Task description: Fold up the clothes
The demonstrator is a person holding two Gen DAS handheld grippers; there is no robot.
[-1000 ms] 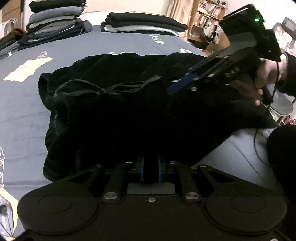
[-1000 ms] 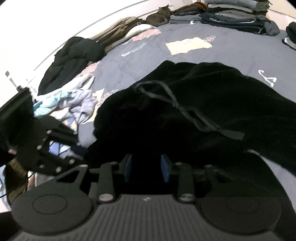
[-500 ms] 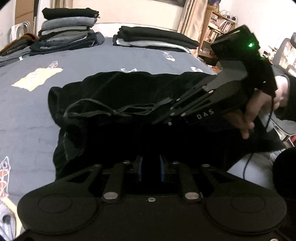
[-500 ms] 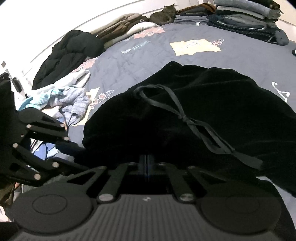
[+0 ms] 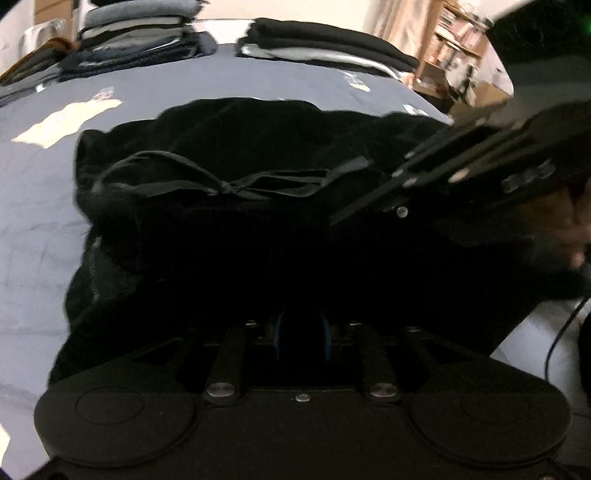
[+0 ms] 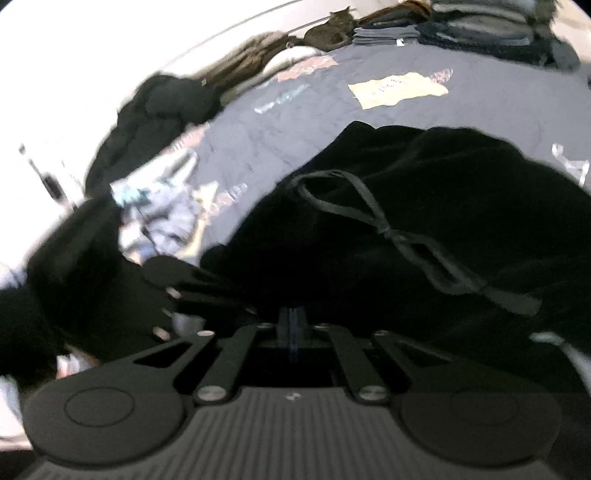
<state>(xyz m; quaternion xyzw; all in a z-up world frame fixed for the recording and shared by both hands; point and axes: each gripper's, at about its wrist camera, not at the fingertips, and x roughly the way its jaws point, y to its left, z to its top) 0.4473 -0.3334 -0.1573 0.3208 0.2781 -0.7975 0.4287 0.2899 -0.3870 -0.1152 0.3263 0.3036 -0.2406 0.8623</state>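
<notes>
One black garment [image 5: 229, 221] lies on the bed [image 5: 33, 221]. Only the right view shows the cat [image 6: 328, 31]. Left claw [image 5: 301, 334] and right claw [image 6: 291, 326] each clench its near edge; one drawstring [image 6: 373, 218].

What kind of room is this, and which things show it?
Most likely a bedroom at home. A black garment lies on a bed with a grey printed cover, folded clothes are stacked along its far edge, and a bookshelf stands beyond.
</notes>
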